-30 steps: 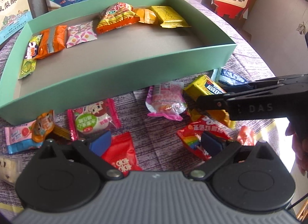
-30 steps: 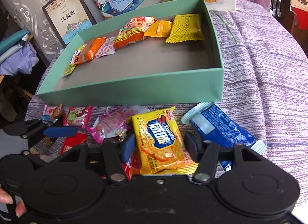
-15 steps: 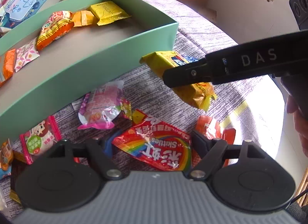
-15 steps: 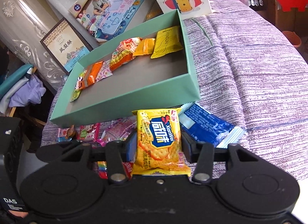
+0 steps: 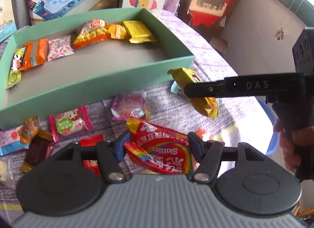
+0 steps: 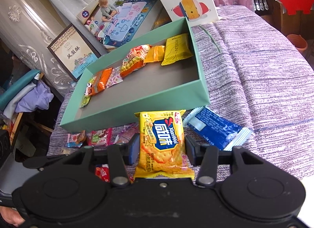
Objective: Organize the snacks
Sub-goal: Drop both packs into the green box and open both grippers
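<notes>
My left gripper has its jaws closing, and the pads press the crumpled red Skittles pack, held just above the purple cloth. In my right gripper a yellow cracker pack is clamped and hangs near the front right corner of the green box. The left wrist view shows that cracker pack in the right gripper beside the green box. Several snacks lie in a row along the box's far wall; the rest of its floor is bare.
Loose snacks lie on the cloth in front of the box: a pink pouch, a strawberry candy, a red packet, a blue pack. Toy boxes and a duck card stand behind. A hand holds the right gripper.
My left gripper went from wide open over the cloth to closed on the Skittles pack and rose with it. The right gripper lifted the cracker pack higher, toward the box.
</notes>
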Demonstrator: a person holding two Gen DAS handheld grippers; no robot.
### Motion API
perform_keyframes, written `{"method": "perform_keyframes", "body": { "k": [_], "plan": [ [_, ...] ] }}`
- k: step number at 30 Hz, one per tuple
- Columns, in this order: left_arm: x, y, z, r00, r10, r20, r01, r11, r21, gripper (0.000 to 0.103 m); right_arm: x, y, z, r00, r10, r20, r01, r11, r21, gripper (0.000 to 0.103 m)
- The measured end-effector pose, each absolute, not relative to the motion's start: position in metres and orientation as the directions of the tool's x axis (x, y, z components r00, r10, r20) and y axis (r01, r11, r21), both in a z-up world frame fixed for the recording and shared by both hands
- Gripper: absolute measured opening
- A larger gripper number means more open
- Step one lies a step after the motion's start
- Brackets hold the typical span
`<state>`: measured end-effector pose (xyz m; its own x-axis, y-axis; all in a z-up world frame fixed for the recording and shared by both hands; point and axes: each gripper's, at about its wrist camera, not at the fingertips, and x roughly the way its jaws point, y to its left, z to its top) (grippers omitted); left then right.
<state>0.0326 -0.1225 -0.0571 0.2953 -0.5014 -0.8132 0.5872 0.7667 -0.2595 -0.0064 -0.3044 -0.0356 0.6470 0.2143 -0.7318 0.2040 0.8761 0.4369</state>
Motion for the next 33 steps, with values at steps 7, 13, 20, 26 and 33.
{"method": "perform_keyframes", "body": {
  "k": [7, 13, 20, 26, 33],
  "plan": [
    [0.088, -0.126, -0.017, 0.472, -0.498, -0.728, 0.530, 0.820, -0.218, 0.063, 0.034, -0.316, 0.000, 0.702, 0.152, -0.696, 0.216, 0.886, 0.411, 0.047],
    [0.142, -0.158, -0.028, 0.511, -0.464, -0.724, 0.503, 0.844, -0.186, 0.063, 0.088, -0.330, -0.008, 0.681, 0.079, -0.728, 0.286, 0.886, 0.364, 0.047],
    [0.166, -0.174, -0.057, 0.474, -0.448, -0.758, 0.504, 0.844, -0.183, 0.063, 0.117, -0.333, -0.031, 0.653, 0.085, -0.752, 0.289, 0.890, 0.351, 0.047],
    [0.170, -0.175, -0.068, 0.470, -0.424, -0.774, 0.502, 0.850, -0.161, 0.074, 0.121, -0.331, -0.037, 0.650, 0.115, -0.751, 0.273, 0.887, 0.372, 0.062],
    [0.162, -0.164, -0.059, 0.493, -0.379, -0.783, 0.476, 0.871, -0.122, 0.103, 0.109, -0.320, -0.017, 0.691, 0.113, -0.714, 0.238, 0.897, 0.373, 0.094]
  ]
}}
